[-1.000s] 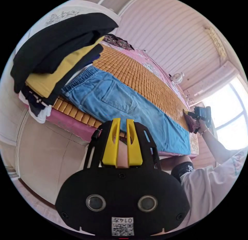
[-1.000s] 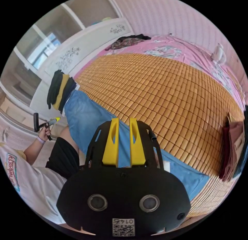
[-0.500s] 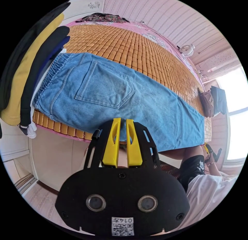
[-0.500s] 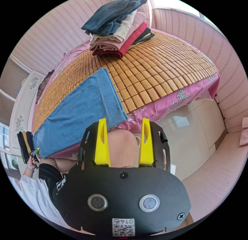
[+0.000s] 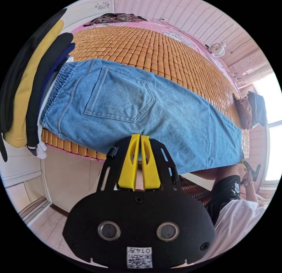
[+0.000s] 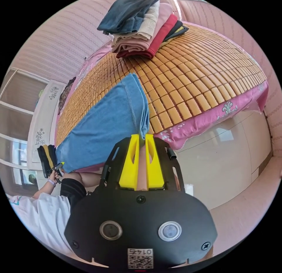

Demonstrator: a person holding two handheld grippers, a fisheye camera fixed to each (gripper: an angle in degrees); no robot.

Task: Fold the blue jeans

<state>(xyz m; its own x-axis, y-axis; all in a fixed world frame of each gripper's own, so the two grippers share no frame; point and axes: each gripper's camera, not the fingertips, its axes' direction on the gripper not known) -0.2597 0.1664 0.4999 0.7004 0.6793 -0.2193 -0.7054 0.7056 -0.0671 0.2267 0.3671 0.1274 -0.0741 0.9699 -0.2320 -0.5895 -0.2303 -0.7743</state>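
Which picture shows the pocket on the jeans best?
The left gripper view: the back pocket of the blue jeans lies flat and near. The right gripper view shows the jeans' hem end, without the pocket.

Bed with pink floral sheet [image 6: 205, 115] carries an orange bamboo-tile mat [image 5: 141, 53]. On the mat: flat blue denim jeans [image 5: 123, 108] along the near edge. A stack of folded clothes [image 6: 144, 23] sits at the right end, a dark-and-yellow folded pile [image 5: 26, 87] at the left end.

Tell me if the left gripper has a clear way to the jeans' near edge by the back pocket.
Probably yes: the left gripper sits right at the near edge of the blue jeans, its jaws closed, with nothing between them.
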